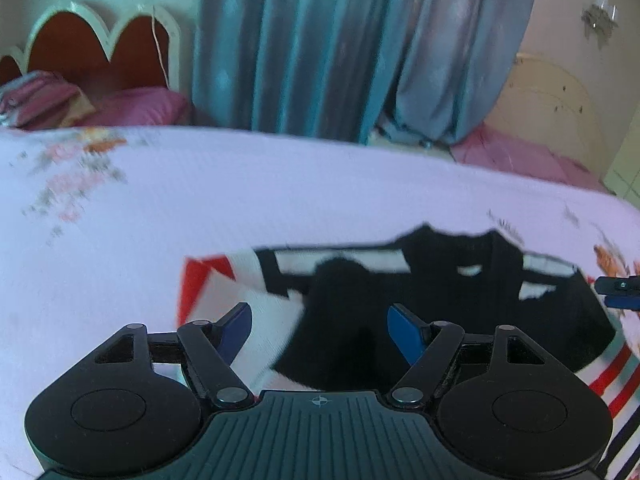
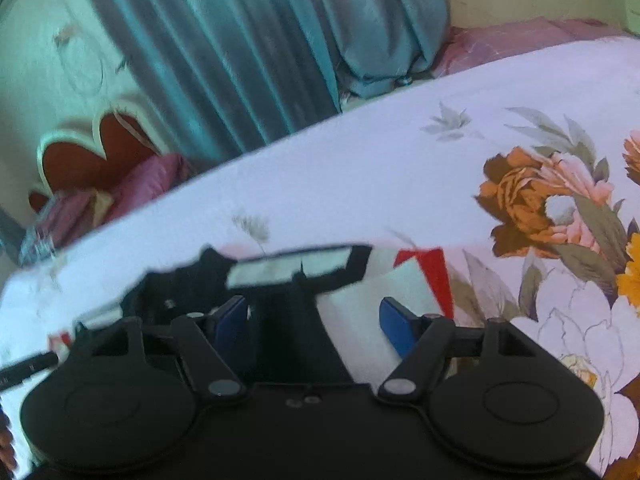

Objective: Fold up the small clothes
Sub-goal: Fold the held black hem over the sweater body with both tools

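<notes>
Both grippers, left gripper [image 1: 320,330] and right gripper [image 2: 310,326], hovered with jaws spread wide and empty over the black, white and red garment [image 1: 352,332] lying on the floral bedsheet [image 1: 280,188], teal curtains [image 1: 304,48] beyond.

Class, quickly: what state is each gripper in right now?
Left gripper: open, holding nothing, above the garment.
Right gripper: open, holding nothing.

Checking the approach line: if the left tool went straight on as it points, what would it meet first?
Probably the black part of the small garment lying on the bedsheet; the open left tool frames it, though depth is unclear.
</notes>
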The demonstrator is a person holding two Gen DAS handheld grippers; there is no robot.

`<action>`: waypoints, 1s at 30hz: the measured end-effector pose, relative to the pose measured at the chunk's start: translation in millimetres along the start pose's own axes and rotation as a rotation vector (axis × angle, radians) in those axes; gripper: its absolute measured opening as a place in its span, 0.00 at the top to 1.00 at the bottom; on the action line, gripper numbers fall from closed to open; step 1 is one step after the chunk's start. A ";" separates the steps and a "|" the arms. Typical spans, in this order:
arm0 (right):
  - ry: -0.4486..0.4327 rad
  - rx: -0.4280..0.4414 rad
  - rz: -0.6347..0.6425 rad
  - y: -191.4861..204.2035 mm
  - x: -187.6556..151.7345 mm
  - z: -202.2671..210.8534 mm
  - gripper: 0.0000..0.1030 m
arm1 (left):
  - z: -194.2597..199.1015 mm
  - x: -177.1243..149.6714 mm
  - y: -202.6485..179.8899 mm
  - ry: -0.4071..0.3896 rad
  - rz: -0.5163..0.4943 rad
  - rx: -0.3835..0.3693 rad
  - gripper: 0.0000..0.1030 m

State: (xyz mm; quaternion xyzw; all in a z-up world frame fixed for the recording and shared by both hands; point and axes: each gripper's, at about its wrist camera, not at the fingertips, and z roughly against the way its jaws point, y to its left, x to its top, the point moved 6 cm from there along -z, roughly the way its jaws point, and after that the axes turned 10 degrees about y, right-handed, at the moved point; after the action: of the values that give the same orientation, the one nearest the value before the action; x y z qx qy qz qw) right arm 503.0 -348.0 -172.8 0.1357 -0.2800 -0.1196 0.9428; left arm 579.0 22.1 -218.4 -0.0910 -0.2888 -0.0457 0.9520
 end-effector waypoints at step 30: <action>-0.034 -0.182 0.152 6.2 8.4 -37.4 0.85 | -23.8 -4.7 5.9 -0.064 0.067 0.145 0.96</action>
State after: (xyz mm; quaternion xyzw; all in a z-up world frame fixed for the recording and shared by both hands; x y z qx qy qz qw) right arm 531.7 -337.7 -196.9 0.0258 -0.2934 -0.0751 0.9527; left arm 588.8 23.3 -241.3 -0.0326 -0.3185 0.0101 0.9473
